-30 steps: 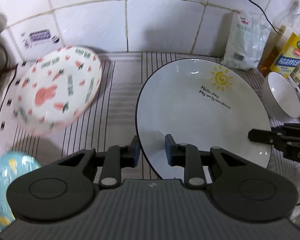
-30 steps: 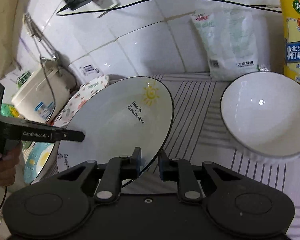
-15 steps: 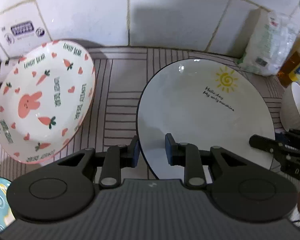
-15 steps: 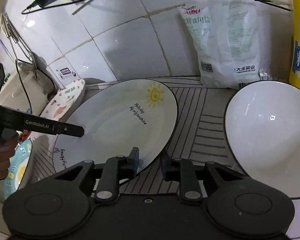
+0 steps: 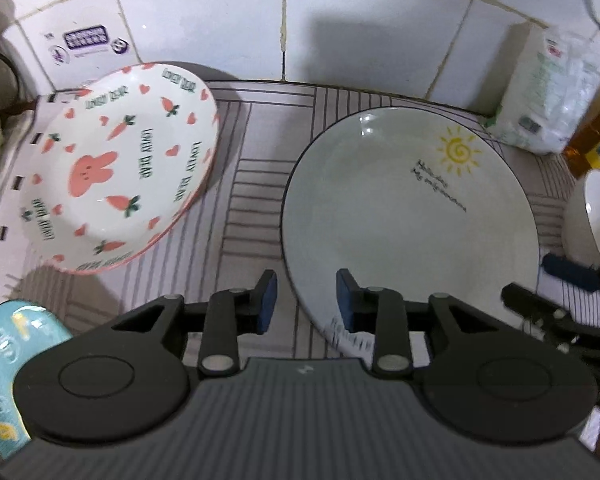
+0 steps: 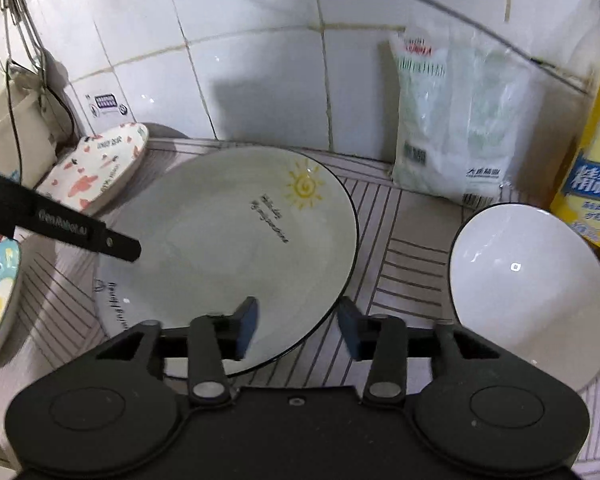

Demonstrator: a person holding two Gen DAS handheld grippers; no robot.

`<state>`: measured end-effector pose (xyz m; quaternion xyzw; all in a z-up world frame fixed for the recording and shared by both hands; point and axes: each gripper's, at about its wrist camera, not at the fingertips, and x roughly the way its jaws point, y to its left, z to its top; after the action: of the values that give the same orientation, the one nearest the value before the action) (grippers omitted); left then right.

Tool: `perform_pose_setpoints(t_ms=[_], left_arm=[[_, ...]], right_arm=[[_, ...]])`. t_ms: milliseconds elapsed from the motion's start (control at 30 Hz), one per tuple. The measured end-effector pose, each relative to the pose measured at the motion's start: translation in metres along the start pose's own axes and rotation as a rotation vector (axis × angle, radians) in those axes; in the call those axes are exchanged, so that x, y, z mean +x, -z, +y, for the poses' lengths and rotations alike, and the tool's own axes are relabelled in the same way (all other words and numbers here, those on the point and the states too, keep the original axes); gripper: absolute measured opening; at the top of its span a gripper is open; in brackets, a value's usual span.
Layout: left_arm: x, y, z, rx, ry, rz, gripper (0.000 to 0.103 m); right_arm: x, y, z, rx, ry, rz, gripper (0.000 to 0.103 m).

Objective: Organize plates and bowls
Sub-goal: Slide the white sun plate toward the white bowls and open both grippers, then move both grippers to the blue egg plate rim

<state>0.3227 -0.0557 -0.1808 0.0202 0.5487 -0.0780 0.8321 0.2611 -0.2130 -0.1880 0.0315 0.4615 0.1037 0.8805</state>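
White sun plate lying flat on the striped mat, both grippers loosening around its near rim.

White and dark-rimmed, the sun plate (image 5: 408, 216) is sitting mid-counter on the striped mat (image 5: 256, 200), well clear of the tiled wall (image 5: 204, 20). The left gripper (image 5: 306, 300) is straddling the plate's near-left edge, its jaws having just been opening and now standing narrowly apart, pads off the rim. The right gripper (image 6: 296, 326) is straddling the near-right edge, jaws having just been opening to a wider gap, not pressing. Left of the plate, the carrot-and-rabbit bowl (image 5: 112, 168) is sitting tilted; a blue dish (image 5: 8, 356) is showing at the near left. Right of the plate, a plain white bowl (image 6: 528, 292) is standing before a salt bag (image 6: 452, 128).
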Motion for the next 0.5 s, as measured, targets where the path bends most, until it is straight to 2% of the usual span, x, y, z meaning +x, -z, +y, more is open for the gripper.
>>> perform_pose_setpoints(t_ms=[100, 167, 267, 500], left_arm=[[-0.023, 0.01, -0.001, 0.013, -0.009, -0.016, 0.035], [-0.041, 0.017, 0.0, 0.028, -0.009, -0.031, 0.041], [-0.068, 0.03, 0.005, 0.054, -0.003, -0.055, 0.042], [-0.121, 0.062, 0.035, 0.059, 0.023, -0.114, 0.053]], right_arm=[[-0.019, 0.0, 0.0, 0.025, -0.003, -0.023, 0.061], [-0.032, 0.0, 0.005, 0.043, -0.011, -0.035, 0.062], [-0.054, 0.001, 0.016, 0.057, -0.03, -0.079, 0.066], [-0.097, 0.013, 0.047, 0.079, -0.092, -0.188, 0.074]])
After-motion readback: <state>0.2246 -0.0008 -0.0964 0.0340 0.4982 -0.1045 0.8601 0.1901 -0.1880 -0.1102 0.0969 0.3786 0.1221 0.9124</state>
